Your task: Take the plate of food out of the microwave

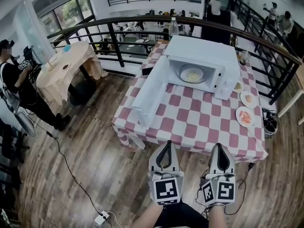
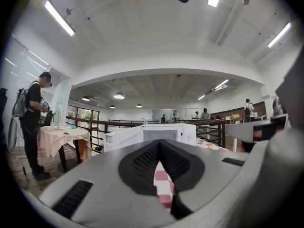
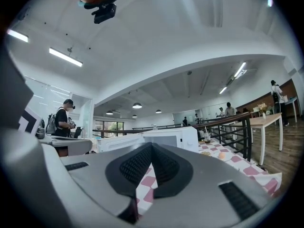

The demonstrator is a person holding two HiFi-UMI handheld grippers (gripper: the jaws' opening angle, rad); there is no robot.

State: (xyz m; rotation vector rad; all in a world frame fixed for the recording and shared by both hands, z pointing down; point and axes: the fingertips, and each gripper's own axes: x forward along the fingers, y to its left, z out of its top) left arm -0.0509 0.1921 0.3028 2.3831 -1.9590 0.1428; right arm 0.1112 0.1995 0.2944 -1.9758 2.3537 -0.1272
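White microwave (image 1: 202,56) sits at the far side of the checked table (image 1: 190,122). Its door (image 1: 151,91) is wide open and sticks out to the near left. The plate (image 1: 192,74) of food is inside the microwave, lying flat.

I hold both grippers just short of the table's near edge, well apart from the plate. The left gripper (image 1: 166,146) is squeezed tight with nothing in it. So is the right gripper (image 1: 220,148).

I think a few things could go wrong. If I reach in with tight jaws, I will only push the plate back. The left gripper could bump the door. A grip on one rim could tip the plate and spill the food. My right arm could knock the small plates (image 1: 245,117) at the right.
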